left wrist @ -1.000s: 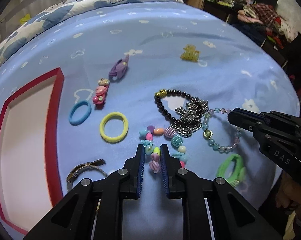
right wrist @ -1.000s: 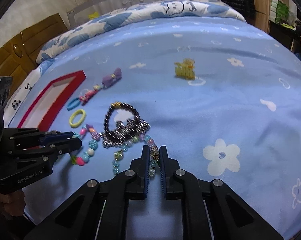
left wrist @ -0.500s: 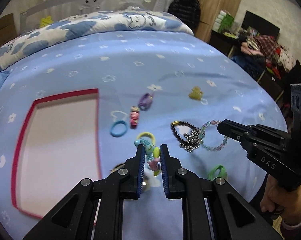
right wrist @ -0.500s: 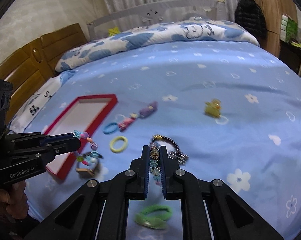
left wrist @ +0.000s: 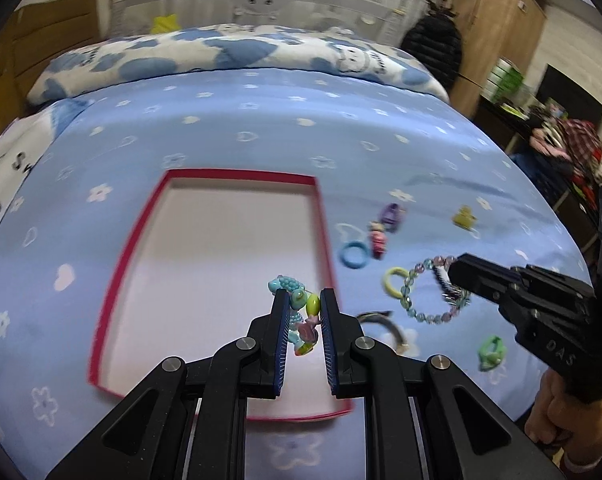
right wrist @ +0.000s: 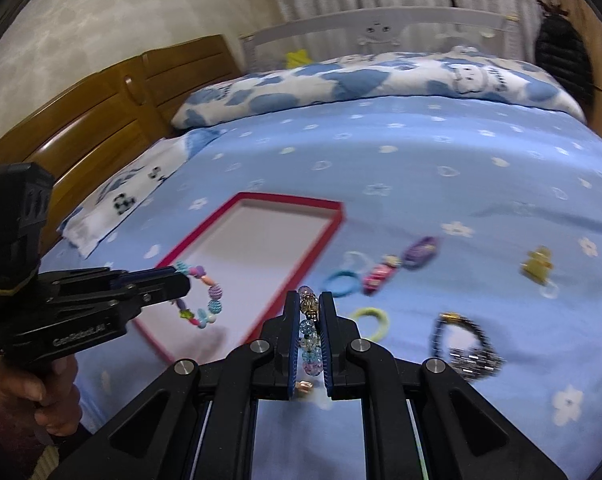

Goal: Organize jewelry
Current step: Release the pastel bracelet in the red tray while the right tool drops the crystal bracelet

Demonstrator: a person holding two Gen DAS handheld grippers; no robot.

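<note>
Above the red tray [left wrist: 325,240], bead bracelet [left wrist: 301,312] between left hand-held gripper [left wrist: 304,300] fingers

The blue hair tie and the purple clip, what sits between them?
A small pink clip lies between the blue hair tie and the purple clip, seen in both views.

Tray [left wrist: 319,216] lies on the bed [left wrist: 261,120], left of the scattered pieces. Hair ties [left wrist: 353,255], clips [left wrist: 390,216] and chain [right wrist: 475,356] lie right of it; pillow [left wrist: 229,52] behind.

Evenly lit by soft indoor light, no strong glare. Strongly bent and dark at the fisheye edges. Blurred by motion across bed [left wrist: 261,128] and red tray [right wrist: 333,216].
</note>
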